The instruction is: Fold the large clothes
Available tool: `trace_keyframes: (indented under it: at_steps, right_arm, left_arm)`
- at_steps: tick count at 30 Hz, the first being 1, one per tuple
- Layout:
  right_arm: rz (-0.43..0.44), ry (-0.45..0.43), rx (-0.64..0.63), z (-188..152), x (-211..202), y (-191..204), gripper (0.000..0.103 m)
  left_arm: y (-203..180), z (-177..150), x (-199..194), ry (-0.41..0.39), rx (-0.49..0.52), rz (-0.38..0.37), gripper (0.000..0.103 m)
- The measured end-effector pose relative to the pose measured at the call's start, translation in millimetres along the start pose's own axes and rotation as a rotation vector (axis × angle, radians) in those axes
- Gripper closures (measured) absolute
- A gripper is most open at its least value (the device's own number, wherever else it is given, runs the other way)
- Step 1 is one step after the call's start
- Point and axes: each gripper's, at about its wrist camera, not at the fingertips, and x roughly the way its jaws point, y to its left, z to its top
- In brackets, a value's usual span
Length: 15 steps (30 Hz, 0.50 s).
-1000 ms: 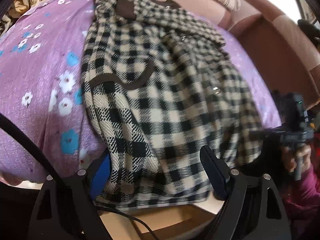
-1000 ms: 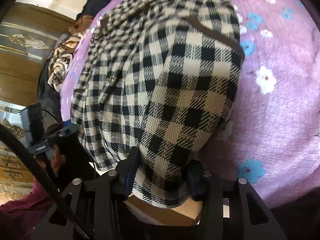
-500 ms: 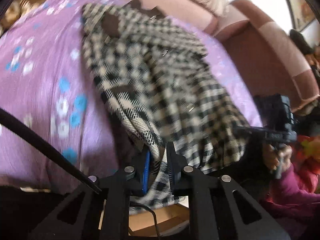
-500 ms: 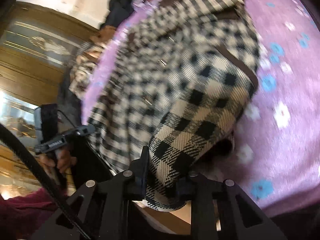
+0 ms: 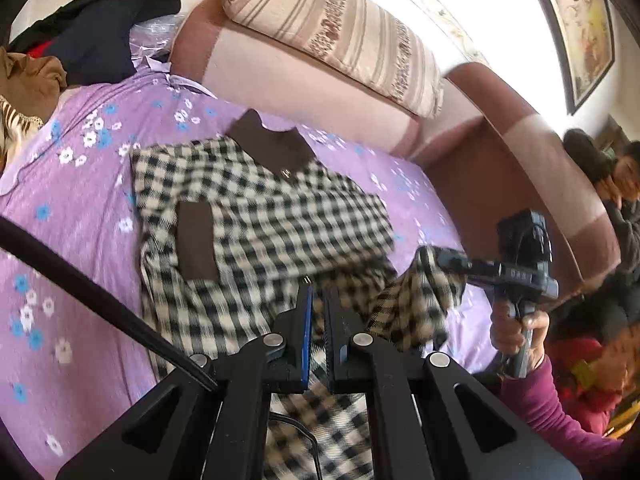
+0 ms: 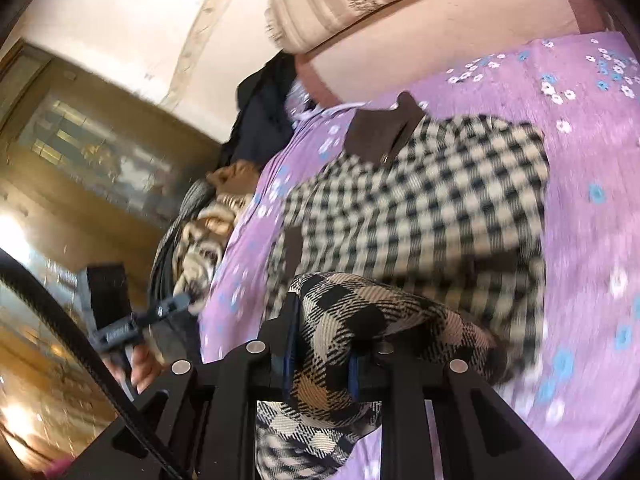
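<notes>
Both claws are clamped on the near hem of the checked coat (image 5: 256, 220), which lies collar-far on the purple floral bedspread (image 5: 72, 208): left claw (image 5: 317, 312) (nearly closed), right claw (image 6: 320, 344) gripping a thick fold.

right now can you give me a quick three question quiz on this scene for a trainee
1. True or false: the left tool is shut on the hem of the checked coat.
2. What is bunched between the fingers of the right tool?
A. a striped pillow
B. checked coat fabric
C. a dark garment
3. What colour is the coat's collar, and which way does it point?

Key:
1. True; fabric is pinched between the nearly closed fingers.
2. B.
3. Brown; it lies at the far end, toward the sofa backrest, on the purple flowered cover.
</notes>
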Motion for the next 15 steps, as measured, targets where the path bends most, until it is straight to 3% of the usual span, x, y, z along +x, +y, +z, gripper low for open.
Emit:
trace_keyframes:
  at_steps: [2,4,6,8,10,15]
  right_arm:
    - [0.008,-0.001,0.016,11.9,8.0,-7.8,0.081]
    - [0.023,0.011,0.009,12.2,17.1,-9.8,0.081]
    - [0.03,0.023,-0.006,7.0,21.9,-13.5,0.081]
    - [0.03,0.042,0.008,1.9,27.2,-18.4,0.081]
    - [0.019,0.054,0.006,-2.9,29.5,-16.5,0.081]
    - [0.016,0.046,-0.025,-6.8,21.7,-8.2,0.081]
  left_arm:
    - [8.0,-2.1,2.0,-0.003,-0.022,0.008,0.09]
    - [14.8,-11.6,4.9,0.035,-0.041,-0.006,0.047]
    - [24.8,-36.0,2.4,0.071,-0.075,-0.031,0.03]
    - [34.4,-58.8,-2.8,0.096,-0.111,-0.044,0.026]
    - [46.0,-80.6,-5.3,0.12,-0.169,-0.044,0.012]
    - [67.7,-141.1,-8.0,0.207,-0.299,-0.044,0.01]
